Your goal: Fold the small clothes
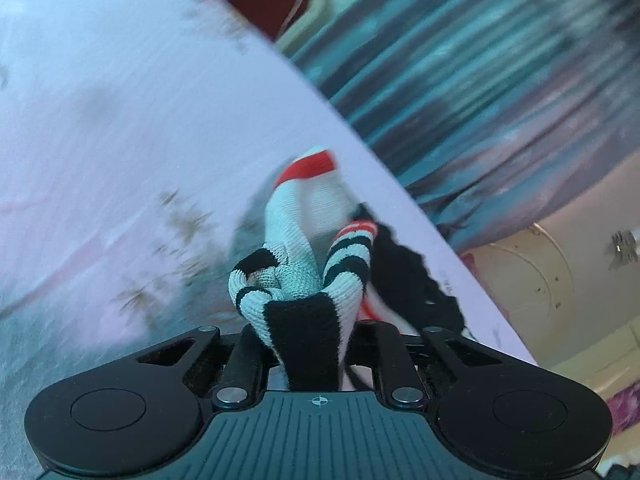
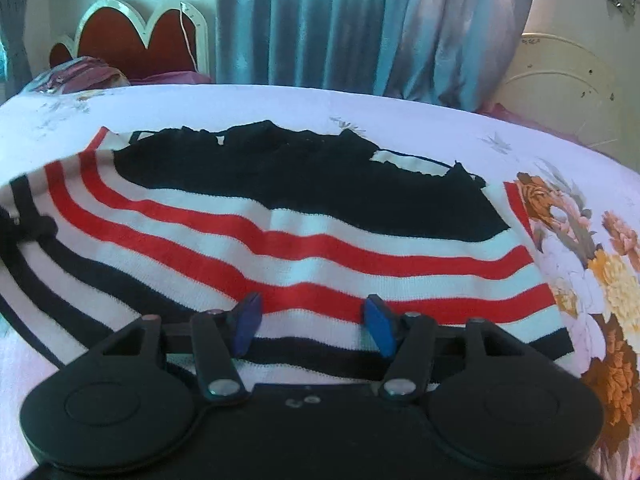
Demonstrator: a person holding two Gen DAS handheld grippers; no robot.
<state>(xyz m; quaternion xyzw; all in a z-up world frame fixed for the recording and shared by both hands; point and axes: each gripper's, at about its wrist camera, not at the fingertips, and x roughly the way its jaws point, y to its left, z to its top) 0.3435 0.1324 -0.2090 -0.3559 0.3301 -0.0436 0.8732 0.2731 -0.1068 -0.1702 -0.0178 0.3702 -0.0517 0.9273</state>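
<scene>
Pinching a bunched fold of the striped garment, my left fingers hold it above the floral bedsheet. My right fingers hover spread wide over the garment's red stripes, spread flat on the bed.

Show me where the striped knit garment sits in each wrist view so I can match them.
Left wrist: striped knit garment bunched at lower centre, clamped in the left gripper.
Right wrist: spread flat across the middle, under the open right gripper.
Shared landmark: blue curtain behind the bed.
</scene>
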